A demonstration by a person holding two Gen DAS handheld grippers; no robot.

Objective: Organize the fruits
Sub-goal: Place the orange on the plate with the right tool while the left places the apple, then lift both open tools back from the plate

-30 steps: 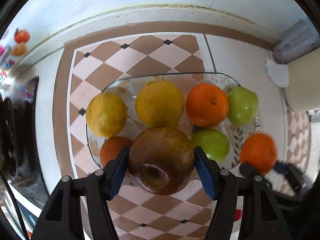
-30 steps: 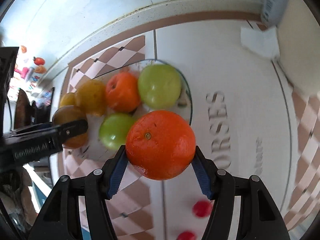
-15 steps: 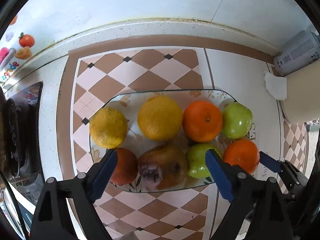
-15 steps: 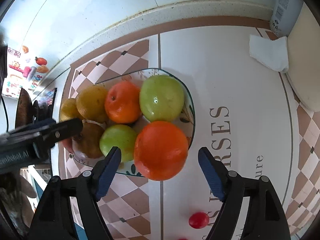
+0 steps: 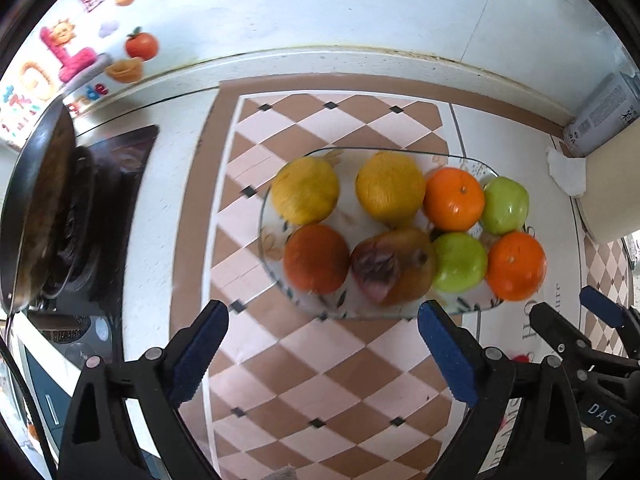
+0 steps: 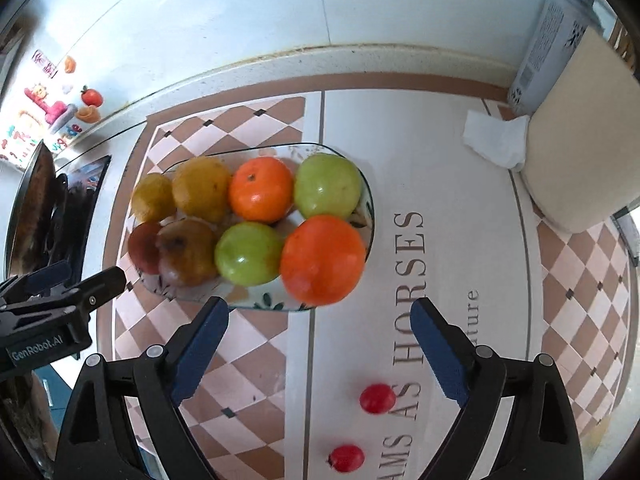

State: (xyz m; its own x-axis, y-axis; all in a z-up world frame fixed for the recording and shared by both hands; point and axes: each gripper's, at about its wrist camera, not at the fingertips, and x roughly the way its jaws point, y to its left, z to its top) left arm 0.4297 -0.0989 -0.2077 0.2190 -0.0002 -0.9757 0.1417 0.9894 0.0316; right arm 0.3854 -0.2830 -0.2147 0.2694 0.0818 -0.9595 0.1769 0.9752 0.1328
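A glass plate [image 5: 266, 216] [image 6: 370, 216] on the checkered mat holds several fruits: two yellow ones, two green apples, oranges and a brownish apple [image 5: 394, 266] [image 6: 186, 252]. The near orange [image 6: 322, 260] [image 5: 516, 266] sits at the plate's right end. My left gripper [image 5: 322, 352] is open and empty, pulled back in front of the plate; it also shows in the right wrist view [image 6: 72, 284]. My right gripper [image 6: 318, 344] is open and empty, just in front of the near orange; it also shows in the left wrist view [image 5: 572, 320].
Two small red fruits [image 6: 377, 399] [image 6: 347, 458] lie on the mat near my right gripper. A stove with a dark pan [image 5: 36, 216] is at left. A cream container [image 6: 580, 140], a carton [image 6: 548, 48] and crumpled tissue [image 6: 496, 138] stand at right.
Both grippers opened and pulled back. The brownish apple left my left gripper and the orange left my right gripper; both now rest on the plate.
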